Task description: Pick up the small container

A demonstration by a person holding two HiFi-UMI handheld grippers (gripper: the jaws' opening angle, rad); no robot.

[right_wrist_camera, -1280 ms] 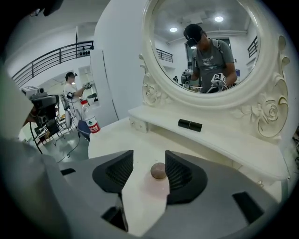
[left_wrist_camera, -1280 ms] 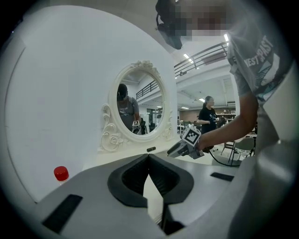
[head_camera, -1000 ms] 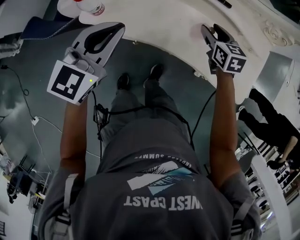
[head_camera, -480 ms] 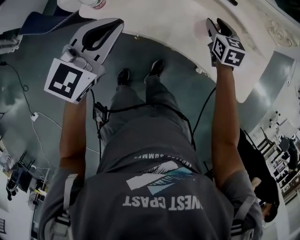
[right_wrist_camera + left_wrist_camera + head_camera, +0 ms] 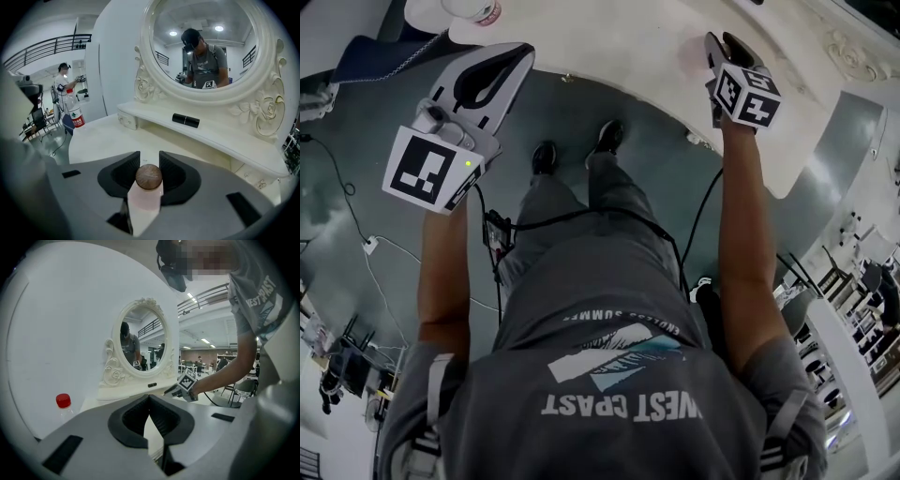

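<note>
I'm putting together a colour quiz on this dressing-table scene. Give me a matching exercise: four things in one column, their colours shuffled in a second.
Things
1. bottle cap
2. small container's lid
3. tube on the shelf
4. mirror frame

Colours
A. black
B. white
C. red
D. brown

Pairs: 1-C, 2-D, 3-A, 4-B

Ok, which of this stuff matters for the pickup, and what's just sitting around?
Job:
- small container, pink with a brown cap
- right gripper, fingers have just been closing on its cap

Lying about:
- water bottle
- black tube
- mirror
- left gripper, fingers together, empty
</note>
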